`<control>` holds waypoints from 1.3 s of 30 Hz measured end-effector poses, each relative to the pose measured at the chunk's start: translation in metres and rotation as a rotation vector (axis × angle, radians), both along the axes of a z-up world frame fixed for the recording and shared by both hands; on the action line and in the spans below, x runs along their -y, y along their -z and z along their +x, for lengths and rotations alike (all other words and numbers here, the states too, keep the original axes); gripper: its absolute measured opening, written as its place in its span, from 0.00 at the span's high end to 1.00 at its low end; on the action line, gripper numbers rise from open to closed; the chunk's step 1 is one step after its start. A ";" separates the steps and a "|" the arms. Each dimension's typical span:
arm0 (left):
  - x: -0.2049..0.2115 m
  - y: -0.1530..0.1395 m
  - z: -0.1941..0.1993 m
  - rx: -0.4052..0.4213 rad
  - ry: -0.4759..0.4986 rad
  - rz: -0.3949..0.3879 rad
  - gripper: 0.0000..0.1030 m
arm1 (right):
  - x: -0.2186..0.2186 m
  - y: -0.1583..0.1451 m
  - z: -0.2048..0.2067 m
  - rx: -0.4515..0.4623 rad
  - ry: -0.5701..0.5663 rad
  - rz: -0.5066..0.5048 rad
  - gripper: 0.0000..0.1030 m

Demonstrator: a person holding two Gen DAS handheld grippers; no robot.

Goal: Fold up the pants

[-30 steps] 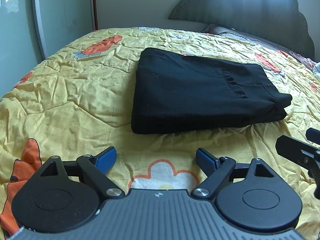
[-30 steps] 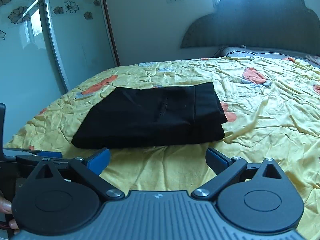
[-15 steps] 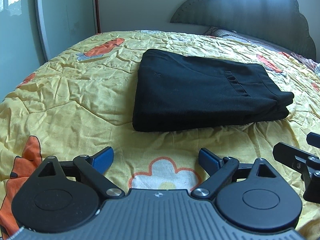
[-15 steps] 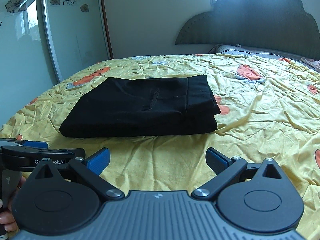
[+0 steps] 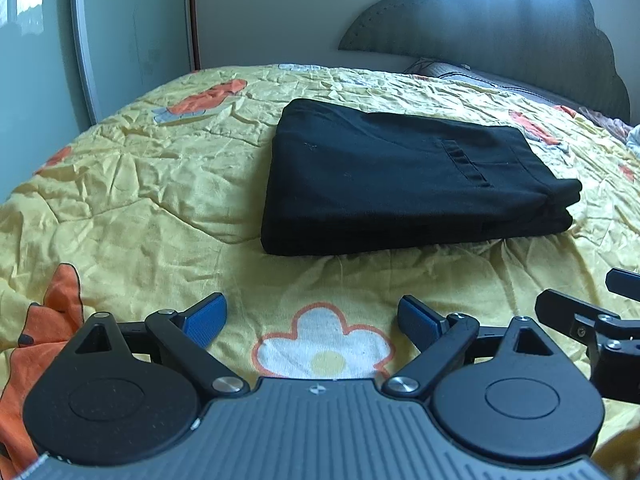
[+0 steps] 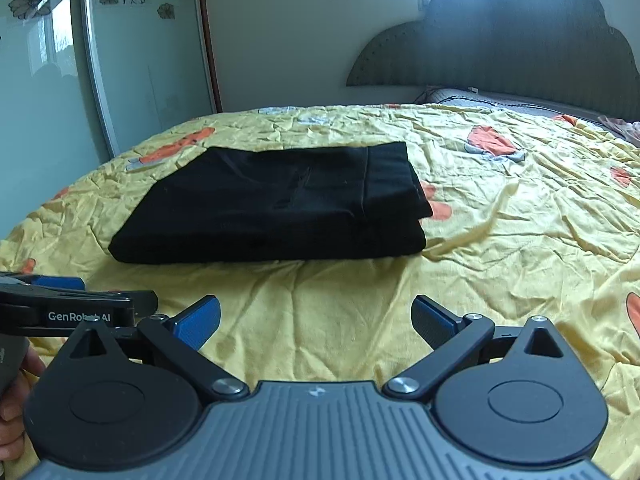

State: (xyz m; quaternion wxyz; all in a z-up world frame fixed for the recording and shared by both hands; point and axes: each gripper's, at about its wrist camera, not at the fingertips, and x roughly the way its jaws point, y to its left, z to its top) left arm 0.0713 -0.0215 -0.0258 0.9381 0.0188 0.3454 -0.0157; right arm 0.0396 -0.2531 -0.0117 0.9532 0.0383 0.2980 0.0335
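The black pants (image 5: 400, 184) lie folded into a flat, thick rectangle on the yellow quilt (image 5: 140, 200), with nothing touching them. In the right wrist view the same pants (image 6: 272, 208) sit left of centre. My left gripper (image 5: 310, 308) hovers over the quilt short of the pants' near edge, open with only the flower print between its blue pads. My right gripper (image 6: 316, 312) is likewise open and empty, a little back from the pants. Each gripper shows in the other's view: the left gripper (image 6: 72, 312) at the left edge, the right gripper (image 5: 580, 316) at the right edge.
A dark scalloped headboard (image 6: 520, 48) and a pillow (image 5: 460, 74) close off the far end of the bed. A mirrored sliding door (image 6: 132, 60) stands along the left side. A person's hand (image 6: 12, 420) shows at the lower left corner.
Both views have tipped slightly, so more wall shows above the bed. The pants have not moved and both grippers stay open and empty.
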 end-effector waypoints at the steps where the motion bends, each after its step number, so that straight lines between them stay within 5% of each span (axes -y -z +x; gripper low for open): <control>1: 0.001 0.001 0.000 0.004 0.001 0.006 0.07 | 0.000 0.002 0.001 -0.005 0.003 0.004 0.01; 39: 0.002 0.007 0.005 0.031 0.010 0.001 0.00 | -0.007 0.009 0.011 -0.012 0.086 -0.030 0.00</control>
